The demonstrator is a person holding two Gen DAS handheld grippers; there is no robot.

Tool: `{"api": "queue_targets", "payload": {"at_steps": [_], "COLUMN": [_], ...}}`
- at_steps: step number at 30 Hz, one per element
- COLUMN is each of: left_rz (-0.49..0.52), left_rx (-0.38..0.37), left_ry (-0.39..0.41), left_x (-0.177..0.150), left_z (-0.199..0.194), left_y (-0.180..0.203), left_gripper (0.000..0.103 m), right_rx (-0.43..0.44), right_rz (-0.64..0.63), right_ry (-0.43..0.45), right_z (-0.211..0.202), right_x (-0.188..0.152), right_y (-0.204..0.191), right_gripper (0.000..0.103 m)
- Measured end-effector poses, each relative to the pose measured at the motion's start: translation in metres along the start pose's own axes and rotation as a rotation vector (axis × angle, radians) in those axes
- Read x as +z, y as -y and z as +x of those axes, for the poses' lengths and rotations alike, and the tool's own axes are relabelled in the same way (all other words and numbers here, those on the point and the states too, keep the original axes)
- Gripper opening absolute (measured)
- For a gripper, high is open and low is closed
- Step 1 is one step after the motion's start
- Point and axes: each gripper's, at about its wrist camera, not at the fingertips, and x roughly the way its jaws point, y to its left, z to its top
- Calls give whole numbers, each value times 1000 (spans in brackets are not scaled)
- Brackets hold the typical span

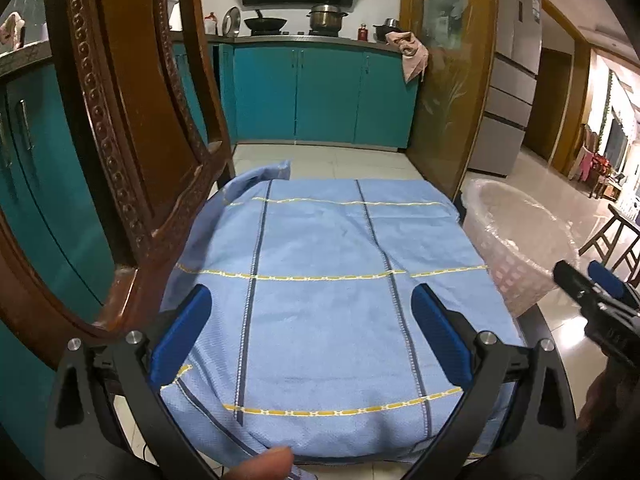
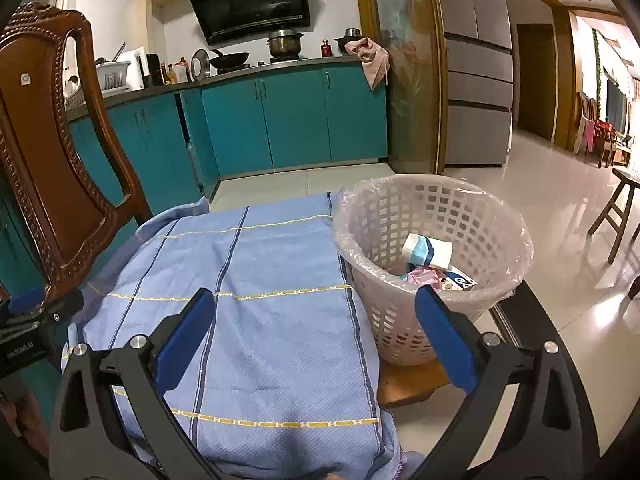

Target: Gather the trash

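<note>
Two hand-held grippers on my feeds, both empty. Left hand-held gripper (image 1: 310,334): jaws spread wide, blue pads apart, nothing between them, hovering above a light blue cloth (image 1: 320,280) with yellow and dark stripes that covers the surface below; a fingertip (image 1: 262,465) shows at the bottom edge of the left view. Right hand-held gripper (image 2: 314,338): jaws likewise wide apart, gripping nothing, poised over the same cloth's right edge with its right pad in front of the basket. White lattice waste basket (image 2: 436,256), lined with a clear plastic bag, stands just beside the cloth on the right, on a brown wooden surface (image 2: 412,384). Trash inside the basket: a white-and-blue paper cup (image 2: 426,250) lying on its side, a pink wrapper (image 2: 426,278), a blue-and-white carton (image 2: 460,282). Carved wooden chair back (image 2: 48,152) rises at the left of the cloth. Beyond: teal cabinets (image 2: 292,120) under a counter (image 2: 240,70) carrying a wok and a steel pot (image 2: 285,43), a pink rag (image 2: 372,58) draped at its end, a grey refrigerator (image 2: 476,64), a stool (image 2: 618,212) on the tiled floor.
</note>
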Motion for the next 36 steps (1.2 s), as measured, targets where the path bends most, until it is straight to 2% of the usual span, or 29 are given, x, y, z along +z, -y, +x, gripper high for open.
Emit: {"api": "queue_targets", "payload": {"at_steps": [16, 36], "left_rz": [-19, -19], "left_rx": [-60, -57], "left_ry": [-37, -38], "left_x": [-6, -6], "left_z": [1, -2], "left_y": [6, 9], "left_gripper": [100, 100], "right_rx": [8, 15], "right_rz": [-19, -32], "right_ry": [-8, -11], "right_z": [3, 1], "right_x": [0, 0], "right_y": [-5, -8], "right_gripper": [98, 100]}}
